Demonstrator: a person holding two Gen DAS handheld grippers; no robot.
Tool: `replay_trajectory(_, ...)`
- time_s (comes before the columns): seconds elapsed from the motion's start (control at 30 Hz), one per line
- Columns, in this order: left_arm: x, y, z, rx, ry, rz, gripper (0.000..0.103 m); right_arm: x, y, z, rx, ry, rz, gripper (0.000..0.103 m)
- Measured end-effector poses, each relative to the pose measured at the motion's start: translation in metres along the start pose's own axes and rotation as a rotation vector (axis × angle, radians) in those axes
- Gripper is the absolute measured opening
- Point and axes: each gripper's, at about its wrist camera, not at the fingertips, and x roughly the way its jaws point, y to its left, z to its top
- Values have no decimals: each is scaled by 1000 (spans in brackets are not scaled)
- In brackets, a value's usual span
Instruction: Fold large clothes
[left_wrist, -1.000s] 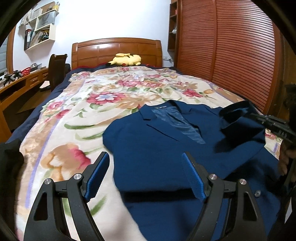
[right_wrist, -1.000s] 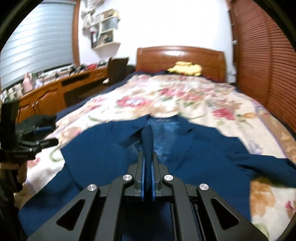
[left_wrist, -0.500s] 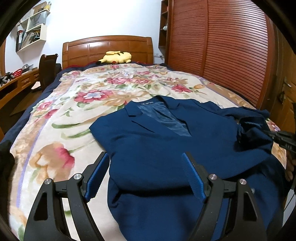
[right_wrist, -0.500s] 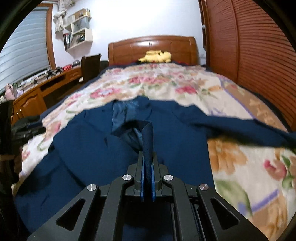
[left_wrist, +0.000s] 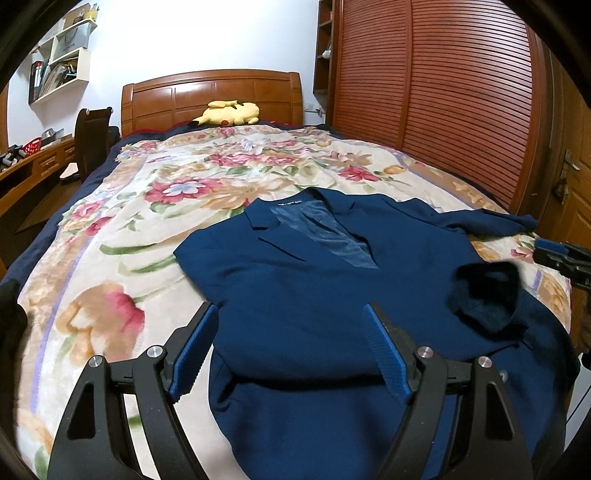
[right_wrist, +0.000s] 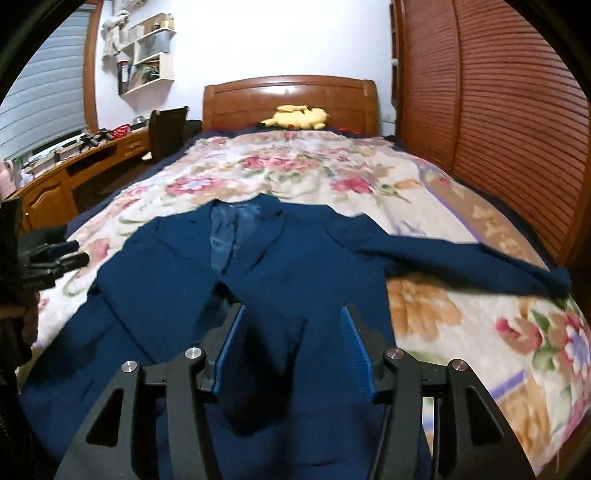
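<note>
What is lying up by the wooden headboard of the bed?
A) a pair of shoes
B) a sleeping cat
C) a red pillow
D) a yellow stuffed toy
D: a yellow stuffed toy lies at the top of the bed, right in front of the wooden headboard, far beyond the blue jacket spread on the flowered blanket.

Suit jacket (left_wrist: 314, 295) flat on bed blanket (left_wrist: 122, 258), collar toward headboard (left_wrist: 210, 96); plush toy (left_wrist: 229, 112) before headboard; desk (right_wrist: 74, 173) left, wardrobe (left_wrist: 436, 92) right.
</note>
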Motion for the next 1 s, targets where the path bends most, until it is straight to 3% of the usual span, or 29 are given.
replay_trajectory(0.3, 1, -7, -5, 16, 10, -13, 81, 40, 41, 1, -116, 58, 127, 55)
replay_trajectory(0.57, 1, -20, -9, 29, 22, -49, 81, 101, 61, 7, -216, 242, 170, 55)
replay_trajectory(0.6, 1, -23, -10, 34, 24, -57, 81, 105, 61, 6, -232, 263, 171, 44)
replay_trajectory(0.63, 1, -25, -11, 36, 28, -63, 81, 110, 60, 5, -243, 281, 169, 22)
replay_trajectory(0.7, 3, -29, -12, 43, 36, -75, 81, 113, 56, 4, -259, 303, 155, 10)
replay_trajectory(0.83, 6, -40, -10, 54, 42, -104, 81, 96, 43, 8, -236, 253, 137, 6)
replay_trajectory(1.0, 5, -48, -9, 62, 39, -126, 81, 59, 12, 14, -144, 137, 33, 6)
